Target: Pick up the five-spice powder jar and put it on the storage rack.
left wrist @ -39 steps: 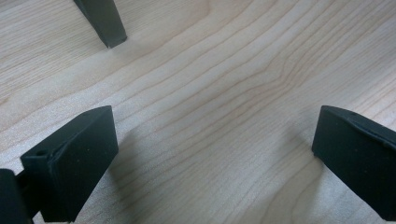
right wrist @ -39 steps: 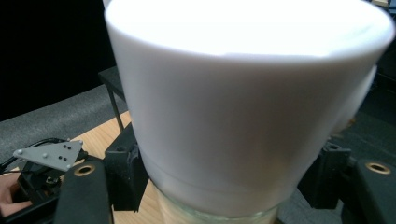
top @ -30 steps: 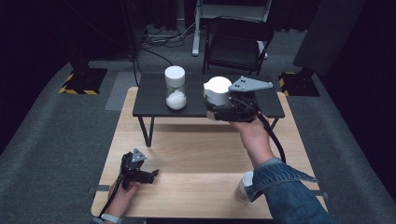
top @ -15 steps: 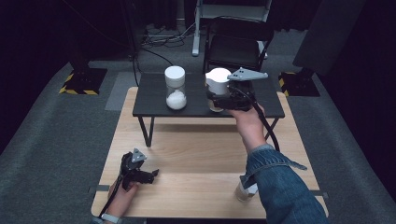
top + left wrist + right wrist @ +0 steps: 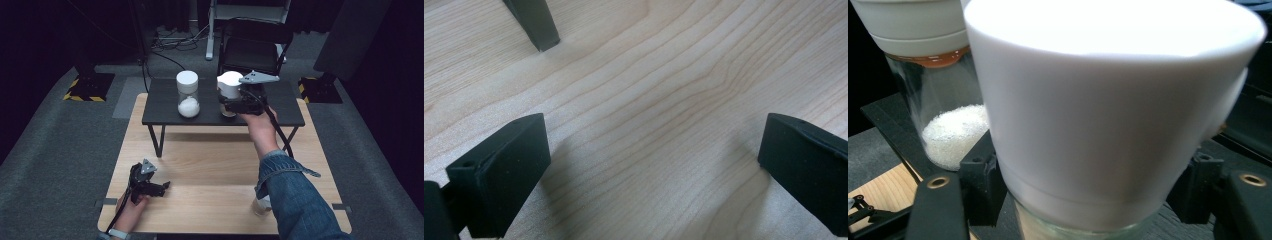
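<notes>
Since a second ago the right hand (image 5: 252, 122) has carried its jar (image 5: 229, 89) a little leftward over the black shelf (image 5: 165, 107), closer to the second jar (image 5: 188, 94). That arm reaches forward, sleeve low on the table (image 5: 200, 165), and the right gripper (image 5: 231, 104) is clamped on the jar below its white lid. Its glass base is cut off in the right gripper view and masked from above, so whether it rests on the shelf is unclear. Near the front edge the left gripper (image 5: 164, 187) lies on the wood, jaws wide apart and holding nothing.
</notes>
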{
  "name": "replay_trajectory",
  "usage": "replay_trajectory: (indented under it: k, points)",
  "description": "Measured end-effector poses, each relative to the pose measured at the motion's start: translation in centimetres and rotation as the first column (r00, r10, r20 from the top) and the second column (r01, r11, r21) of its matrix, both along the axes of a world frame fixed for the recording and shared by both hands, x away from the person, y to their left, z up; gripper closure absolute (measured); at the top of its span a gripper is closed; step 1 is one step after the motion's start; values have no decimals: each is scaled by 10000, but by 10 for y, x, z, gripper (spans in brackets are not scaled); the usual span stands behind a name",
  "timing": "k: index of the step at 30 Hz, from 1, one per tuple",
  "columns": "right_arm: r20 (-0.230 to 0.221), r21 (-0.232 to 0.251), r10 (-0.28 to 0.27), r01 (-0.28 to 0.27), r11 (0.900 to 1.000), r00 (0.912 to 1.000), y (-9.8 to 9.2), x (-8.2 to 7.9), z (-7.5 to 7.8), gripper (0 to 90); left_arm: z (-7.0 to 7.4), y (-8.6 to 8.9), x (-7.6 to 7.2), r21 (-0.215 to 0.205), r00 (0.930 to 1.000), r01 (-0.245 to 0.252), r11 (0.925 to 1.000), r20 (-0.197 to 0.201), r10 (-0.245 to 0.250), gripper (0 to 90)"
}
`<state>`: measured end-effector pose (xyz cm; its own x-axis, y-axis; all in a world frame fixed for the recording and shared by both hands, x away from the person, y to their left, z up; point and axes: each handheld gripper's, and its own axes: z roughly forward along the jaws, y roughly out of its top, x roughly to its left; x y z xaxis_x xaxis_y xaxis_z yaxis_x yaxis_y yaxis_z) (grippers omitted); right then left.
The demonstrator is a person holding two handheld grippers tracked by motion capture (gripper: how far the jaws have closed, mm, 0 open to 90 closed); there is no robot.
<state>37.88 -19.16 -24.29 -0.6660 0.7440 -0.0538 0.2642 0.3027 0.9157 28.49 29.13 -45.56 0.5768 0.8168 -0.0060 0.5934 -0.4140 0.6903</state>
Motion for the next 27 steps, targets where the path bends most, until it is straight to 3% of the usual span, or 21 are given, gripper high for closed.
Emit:
replay_trajectory:
  k: [15, 27]
  points:
    - [-164, 391, 177, -170, 9991, 9997, 6, 12, -13, 306, 0, 0, 0, -3, 10000, -3, 10000, 2, 3, 2]
    - [-292, 537, 328, -312, 9981, 9990, 0, 15, -14, 285, 0, 0, 0, 2, 10000, 4, 10000, 10, -4, 2]
